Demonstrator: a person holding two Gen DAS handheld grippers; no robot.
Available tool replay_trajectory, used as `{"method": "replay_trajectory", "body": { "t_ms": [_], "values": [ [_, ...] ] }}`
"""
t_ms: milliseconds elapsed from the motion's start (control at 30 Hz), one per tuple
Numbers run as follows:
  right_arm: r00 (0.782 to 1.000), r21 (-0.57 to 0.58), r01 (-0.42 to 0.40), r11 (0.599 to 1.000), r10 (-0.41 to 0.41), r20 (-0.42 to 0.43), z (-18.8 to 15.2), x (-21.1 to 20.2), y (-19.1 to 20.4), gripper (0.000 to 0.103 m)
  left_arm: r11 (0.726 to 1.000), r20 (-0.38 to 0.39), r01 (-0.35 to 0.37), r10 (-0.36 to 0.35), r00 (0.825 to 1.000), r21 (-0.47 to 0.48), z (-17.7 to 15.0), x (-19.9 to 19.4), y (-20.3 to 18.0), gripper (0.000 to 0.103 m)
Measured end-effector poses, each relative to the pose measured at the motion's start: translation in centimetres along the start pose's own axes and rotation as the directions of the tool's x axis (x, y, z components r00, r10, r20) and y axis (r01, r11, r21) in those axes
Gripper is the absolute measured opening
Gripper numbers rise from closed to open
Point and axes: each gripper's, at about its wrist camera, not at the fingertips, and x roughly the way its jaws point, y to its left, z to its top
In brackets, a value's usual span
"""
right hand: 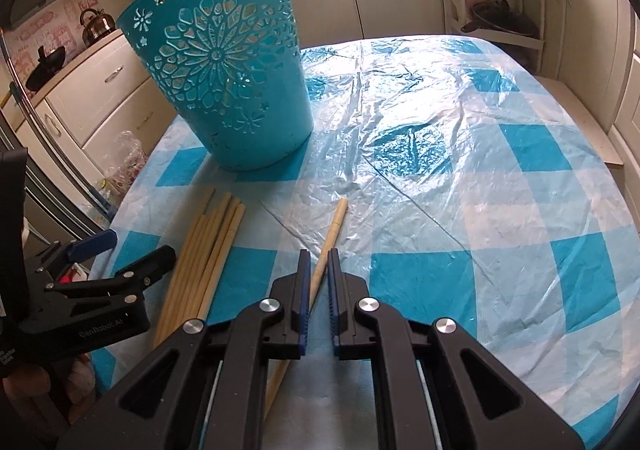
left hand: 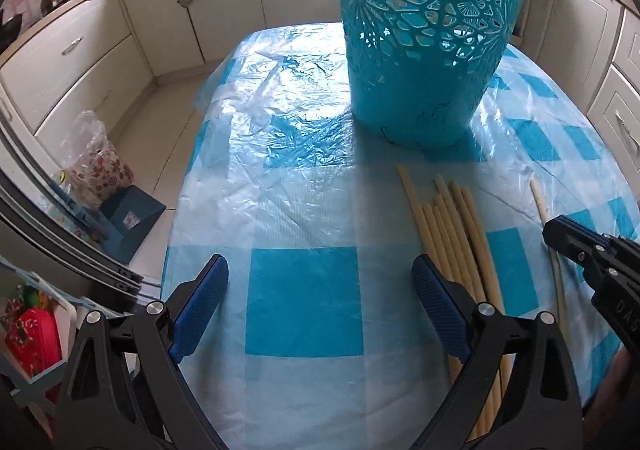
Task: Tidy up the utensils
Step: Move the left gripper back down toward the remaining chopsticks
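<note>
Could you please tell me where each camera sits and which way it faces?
Left wrist: on the open left hand-held gripper, facing the teal basket; right hand-held gripper at its right edge.
Right wrist: on the right hand-held gripper, nearly shut around a single chopstick; left hand-held gripper at left.
Shared: basket, chopstick bundle, checked tablecloth.

Bright daylight glares white off the crinkled plastic table cover (left hand: 280, 97) ahead of my tools, the basket (right hand: 224, 65) casts a soft shadow toward me, and fisheye bending with dark corners warps both sharp views.
</note>
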Motion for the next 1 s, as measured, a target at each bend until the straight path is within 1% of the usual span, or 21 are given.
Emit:
{"method": "replay_trajectory", "body": {
  "t_ms": [67, 167, 367, 567, 667, 767, 867, 1000],
  "values": [
    [1.000, 0.005, -0.010, 1.000, 0.010, 0.000, 0.0, -0.1, -0.1, 0.009, 1.000, 0.001, 0.001, -0.001, 1.000, -0.009, 0.1, -0.3, 0.0, 0.089],
    [1.000, 0.014, -0.021, 1.000, 0.021, -0.001, -0.1, -0.2, -0.2, 0.009, 1.000, 0.025, 0.000, 0.000, 1.000, -0.021, 0.3, -1.1, -0.3, 0.089],
    [1.000, 0.025, -0.031, 0.999, 0.031, -0.004, 0.0, -0.1, -0.5, 0.009, 0.999, 0.011, -0.034, 0.034, 0.999, 0.011, 0.7, -0.4, -1.1, 0.089],
    [1.000, 0.030, -0.029, 0.999, 0.029, -0.002, -0.1, -0.2, -0.5, 0.009, 1.000, -0.013, -0.003, 0.003, 1.000, -0.019, 0.6, 0.1, -0.7, 0.089],
    [1.000, 0.028, -0.027, 0.999, 0.027, -0.001, -0.1, -0.2, -0.5, 0.009, 0.999, 0.006, 0.028, -0.027, 1.000, -0.043, 0.6, -0.5, -0.2, 0.089],
    [1.000, 0.027, -0.024, 0.999, 0.024, 0.000, -0.1, -0.2, -0.4, 0.009, 0.999, 0.004, 0.024, -0.024, 1.000, -0.022, 0.7, -0.4, -0.6, 0.089],
    [1.000, 0.026, -0.023, 0.999, 0.023, 0.000, -0.1, -0.2, -0.4, 0.009, 0.999, 0.000, 0.041, -0.041, 0.999, -0.024, 0.7, -0.1, -0.9, 0.089],
    [1.000, 0.026, -0.024, 0.999, 0.024, 0.000, -0.1, -0.2, -0.4, 0.009, 0.999, -0.003, 0.029, -0.029, 1.000, -0.021, 0.9, -0.1, -1.0, 0.089]
  ]
}}
